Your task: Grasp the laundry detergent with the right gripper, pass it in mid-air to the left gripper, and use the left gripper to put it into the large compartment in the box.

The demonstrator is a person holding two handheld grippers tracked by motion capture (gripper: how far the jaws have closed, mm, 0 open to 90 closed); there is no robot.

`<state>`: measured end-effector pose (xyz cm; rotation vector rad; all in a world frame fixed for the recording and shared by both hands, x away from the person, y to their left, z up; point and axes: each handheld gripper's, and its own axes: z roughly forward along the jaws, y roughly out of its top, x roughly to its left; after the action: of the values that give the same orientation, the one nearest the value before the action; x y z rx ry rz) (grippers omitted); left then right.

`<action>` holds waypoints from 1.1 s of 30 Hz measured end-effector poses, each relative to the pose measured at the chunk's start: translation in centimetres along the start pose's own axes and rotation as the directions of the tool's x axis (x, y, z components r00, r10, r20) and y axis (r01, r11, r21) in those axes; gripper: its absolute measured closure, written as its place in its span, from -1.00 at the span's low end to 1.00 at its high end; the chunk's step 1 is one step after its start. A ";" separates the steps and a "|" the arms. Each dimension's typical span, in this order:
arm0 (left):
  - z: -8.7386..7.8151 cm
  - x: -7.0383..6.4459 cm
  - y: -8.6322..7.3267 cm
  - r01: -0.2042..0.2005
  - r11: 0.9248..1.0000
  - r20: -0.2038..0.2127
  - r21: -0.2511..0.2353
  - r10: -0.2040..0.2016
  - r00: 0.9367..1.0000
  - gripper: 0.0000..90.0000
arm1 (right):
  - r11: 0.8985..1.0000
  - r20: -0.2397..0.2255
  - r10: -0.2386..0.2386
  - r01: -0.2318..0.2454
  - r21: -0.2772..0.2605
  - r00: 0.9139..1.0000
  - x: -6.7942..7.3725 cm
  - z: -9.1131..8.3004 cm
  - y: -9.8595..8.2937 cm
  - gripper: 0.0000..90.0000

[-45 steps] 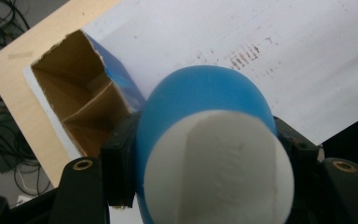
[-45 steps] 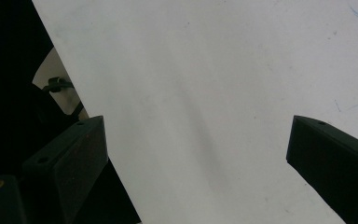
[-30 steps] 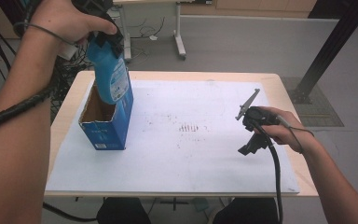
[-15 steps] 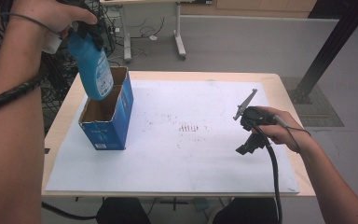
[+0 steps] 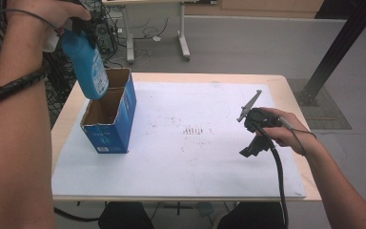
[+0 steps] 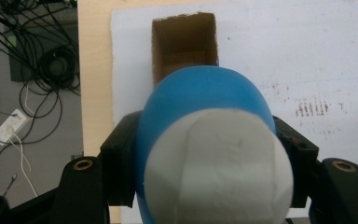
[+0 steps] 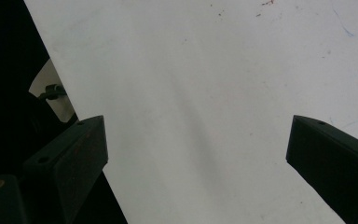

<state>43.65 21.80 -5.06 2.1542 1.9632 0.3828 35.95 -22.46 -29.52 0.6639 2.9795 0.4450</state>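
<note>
Blue bottle [image 6: 200, 100] with white cap end [image 6: 216, 170] clamped between the left gripper's [image 6: 209, 154] 2 black jaws, open cardboard box [image 6: 184, 44] directly beyond it, white sheet [image 6: 307, 51] on wooden table [image 6: 93, 70], tangled cables [image 6: 28, 60] on grey floor at left

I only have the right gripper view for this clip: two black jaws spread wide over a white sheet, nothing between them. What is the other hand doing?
Observer: The left gripper holds a blue bottle in the air, above an open blue cardboard box at the table's left.
Operator: Is the grip secure, or just touching?
Observer: In the left gripper view both jaws press against the bottle's sides near its white cap.
Operator: Is the box empty?
Observer: The part of its brown inside that shows past the bottle is bare; the rest is hidden.
Operator: And where is my gripper?
Observer: The right gripper sits low over the white sheet near the table's right side.
</note>
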 end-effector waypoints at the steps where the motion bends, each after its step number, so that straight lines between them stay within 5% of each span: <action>1: 0.2 0.0 0.0 -0.002 1.000 -0.002 0.001 0.002 1.000 -0.16 | 1.000 0.001 0.001 -0.001 -0.001 1.000 0.0 0.0 0.0 -0.88; 33: 10.8 0.6 -1.8 0.006 0.997 0.027 0.083 -0.008 1.000 -0.16 | 1.000 -0.005 0.002 -0.002 -0.007 1.000 -0.1 0.6 -0.1 -0.89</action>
<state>45.51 22.82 -15.77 2.1900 2.0050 0.2740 36.11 -22.38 -30.15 0.6665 2.9802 0.4577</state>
